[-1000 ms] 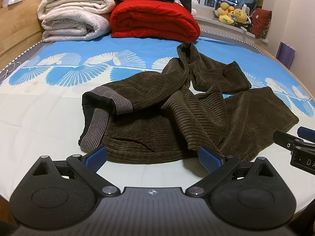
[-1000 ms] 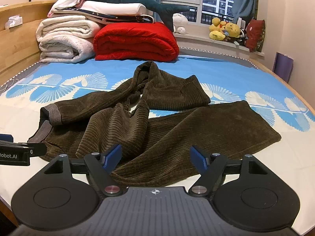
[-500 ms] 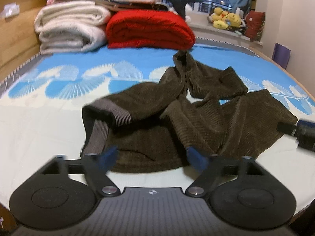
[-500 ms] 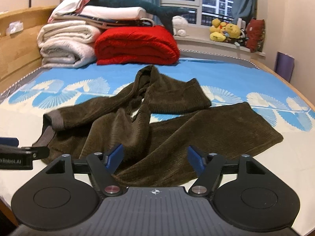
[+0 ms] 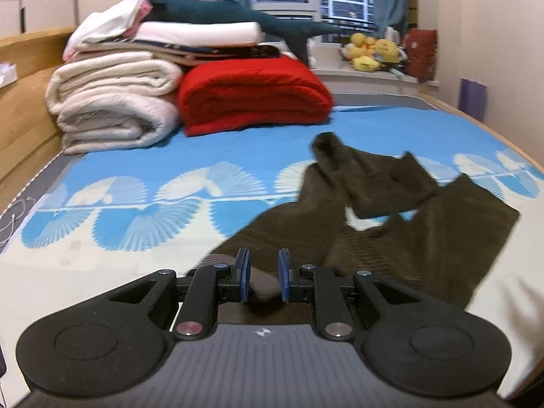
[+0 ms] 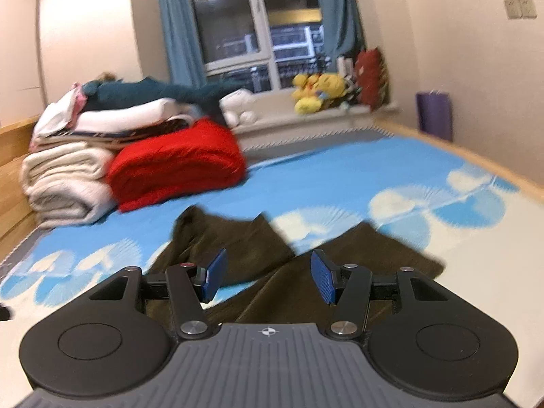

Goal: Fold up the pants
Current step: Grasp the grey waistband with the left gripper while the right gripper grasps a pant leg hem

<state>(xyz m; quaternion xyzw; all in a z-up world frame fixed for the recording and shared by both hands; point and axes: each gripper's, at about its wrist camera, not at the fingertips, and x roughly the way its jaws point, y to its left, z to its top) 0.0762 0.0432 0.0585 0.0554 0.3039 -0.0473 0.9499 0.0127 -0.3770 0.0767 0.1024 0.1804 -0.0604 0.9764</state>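
Brown corduroy pants (image 5: 391, 238) crumpled on the bed (image 5: 153, 156), spread over the blue-and-white fan-print sheet, 1 leg bunched toward the far side, the other stretched flat to the right. Left gripper (image 5: 264, 280) low over the near edge of the fabric, blue pads (image 5: 243, 275) drawn close after a quick closing, a grey ribbed waistband fold pinched between them and lifted off the sheet. Right gripper (image 6: 268, 278) over the other part of the pants (image 6: 244, 248), jaws partly spread and just narrowed, brown cloth showing in the gap below; blue pads (image 6: 324, 280) clear of it, nothing gripped. Motion blur across both views.

Behind the pants, at the head of the bed: folded red blanket (image 5: 251, 95), beside it a stack of cream blankets (image 5: 112, 108) topped with white bedding and a dark teal plush shark (image 5: 217, 10). Yellow plush toys (image 6: 318, 90) on the windowsill, blue curtains (image 6: 176, 23) framing a dark window. Wooden bed frame (image 5: 23, 102) along the left.
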